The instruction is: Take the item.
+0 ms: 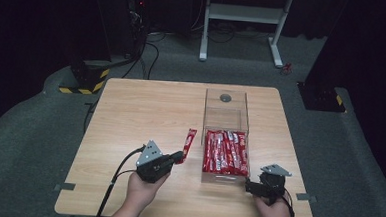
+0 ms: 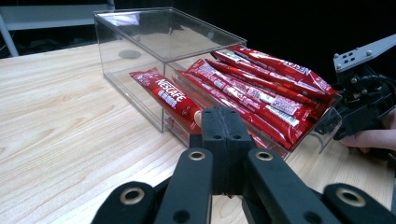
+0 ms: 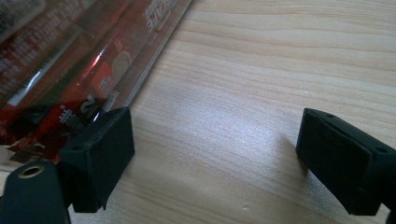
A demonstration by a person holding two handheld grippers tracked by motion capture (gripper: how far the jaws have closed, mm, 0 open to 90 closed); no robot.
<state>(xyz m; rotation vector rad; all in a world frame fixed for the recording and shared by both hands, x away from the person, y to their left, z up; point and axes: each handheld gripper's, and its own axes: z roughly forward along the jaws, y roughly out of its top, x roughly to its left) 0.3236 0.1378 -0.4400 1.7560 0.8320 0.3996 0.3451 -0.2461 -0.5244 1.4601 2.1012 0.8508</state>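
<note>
Left gripper (image 1: pixel 178 157): jaws pressed together on the near end of one red coffee stick (image 1: pixel 189 142); in the left gripper view the stick (image 2: pixel 168 95) runs away from the closed tips towards the clear box.
Right gripper (image 1: pixel 249 185): jaws spread wide, nothing between them; it sits at the near right corner of the clear box (image 1: pixel 225 121), and in the right gripper view one pad (image 3: pixel 100 156) stands just beside the box's wall, with bare wood between the two pads.
Held stick: slanted, left of the box, its far end near the box's left wall.
Box contents: a row of red sticks (image 1: pixel 225 151) lying side by side in the near, open part; the far part is covered by a clear lid with a round grey knob (image 1: pixel 225 97).
Surface: light wooden table (image 1: pixel 130 115) with rounded corners, bare apart from the box and stick.
Room: dark, with grey carpet (image 1: pixel 24 139); a white frame (image 1: pixel 243 21) stands beyond the table, yellow-and-black striped feet (image 1: pixel 84 85) and black cables at far left.
</note>
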